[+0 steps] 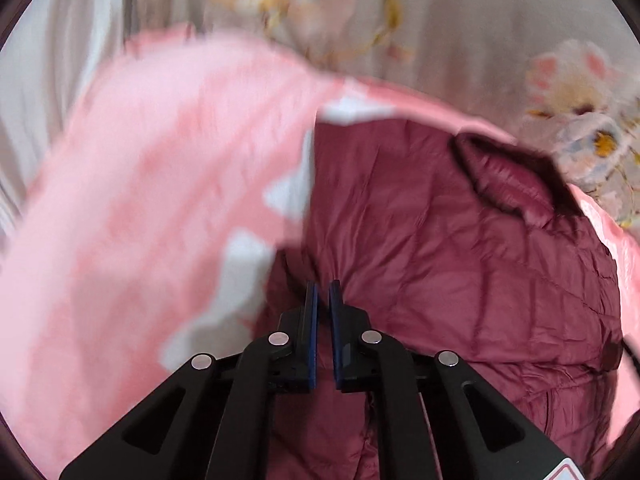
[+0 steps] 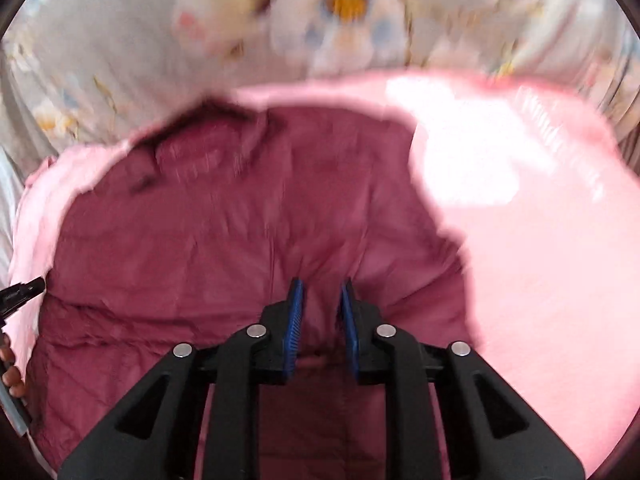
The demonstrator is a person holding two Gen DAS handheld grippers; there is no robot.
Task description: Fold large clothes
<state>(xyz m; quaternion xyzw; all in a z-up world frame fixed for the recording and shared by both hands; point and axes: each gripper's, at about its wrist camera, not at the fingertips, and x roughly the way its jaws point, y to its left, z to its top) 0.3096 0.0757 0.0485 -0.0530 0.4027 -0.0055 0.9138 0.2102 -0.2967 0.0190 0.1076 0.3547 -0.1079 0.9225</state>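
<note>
A maroon quilted puffer jacket (image 1: 440, 240) lies spread on a pink blanket (image 1: 140, 200); its collar (image 1: 508, 176) points to the far right. My left gripper (image 1: 323, 292) has its jaws nearly together, and maroon fabric bunches at its tips. In the right wrist view the jacket (image 2: 240, 220) fills the middle, on the pink blanket (image 2: 540, 260). My right gripper (image 2: 322, 292) is slightly parted, with jacket fabric rising between its blue pads (image 2: 294, 320). The left gripper's tip (image 2: 22, 290) shows at the far left edge. Both views are motion-blurred.
A floral bed sheet (image 2: 340, 20) lies beyond the blanket; it also shows in the left wrist view (image 1: 580, 120). A grey striped cloth (image 1: 48, 80) hangs at the far left. A hand (image 2: 10, 372) is at the left edge.
</note>
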